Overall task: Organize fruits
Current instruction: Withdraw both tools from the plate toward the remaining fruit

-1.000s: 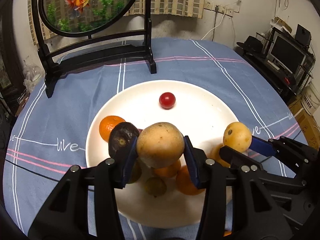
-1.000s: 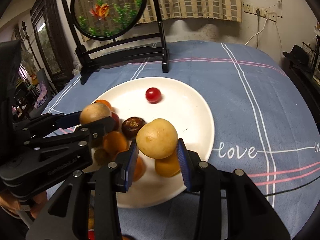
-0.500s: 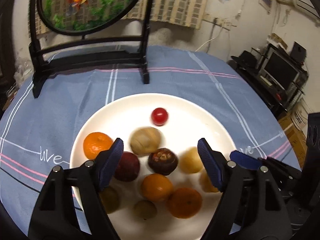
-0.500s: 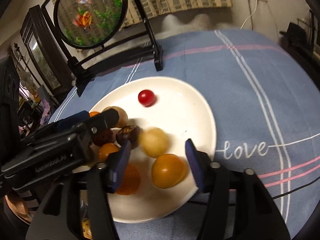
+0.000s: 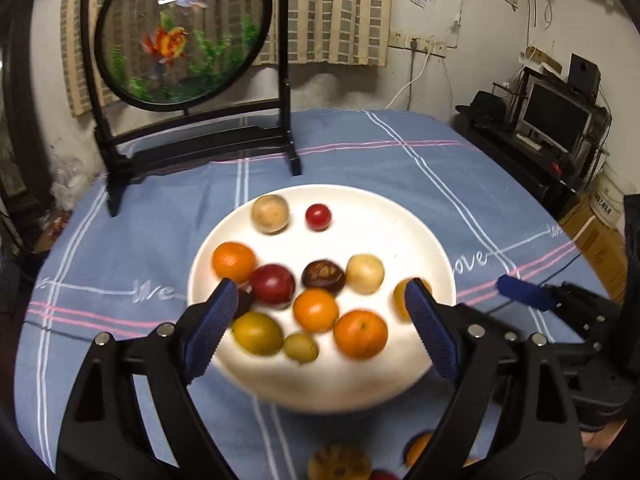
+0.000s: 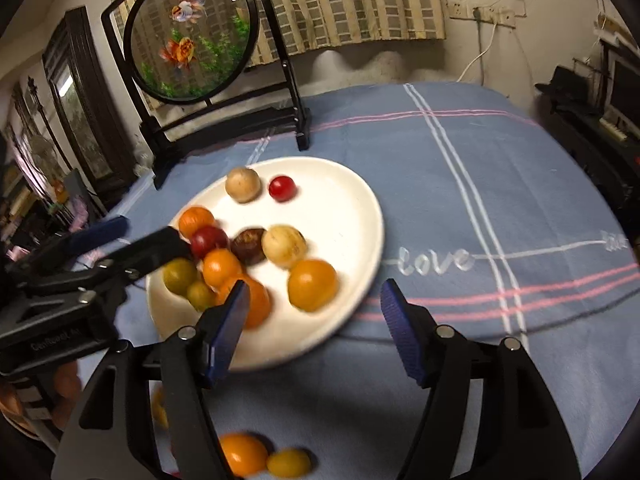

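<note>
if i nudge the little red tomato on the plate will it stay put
Probably not: the tomato is round and glossy, so it likely rolls. It sits alone on bare plate, with only the tan fruit nearby to stop it. Being small, it probably needs a light touch.

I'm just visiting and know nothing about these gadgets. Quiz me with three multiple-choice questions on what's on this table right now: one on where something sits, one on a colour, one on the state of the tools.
1. Where is the small red cherry tomato?
A. on the far part of the white plate
B. on the tablecloth
C. in a hand-held gripper

2. What colour is the tablecloth?
A. green
B. blue with white and pink stripes
C. plain black

3. What are the left hand-held gripper and the right hand-held gripper doing?
A. each clamps a fruit
B. only one clamps a fruit
C. both are open and empty

Answers: 1 A, it lies beside a tan round fruit near the far rim. 2 B, striped blue cloth covers the table. 3 C, the blue pads stand wide apart with nothing between them.
</note>
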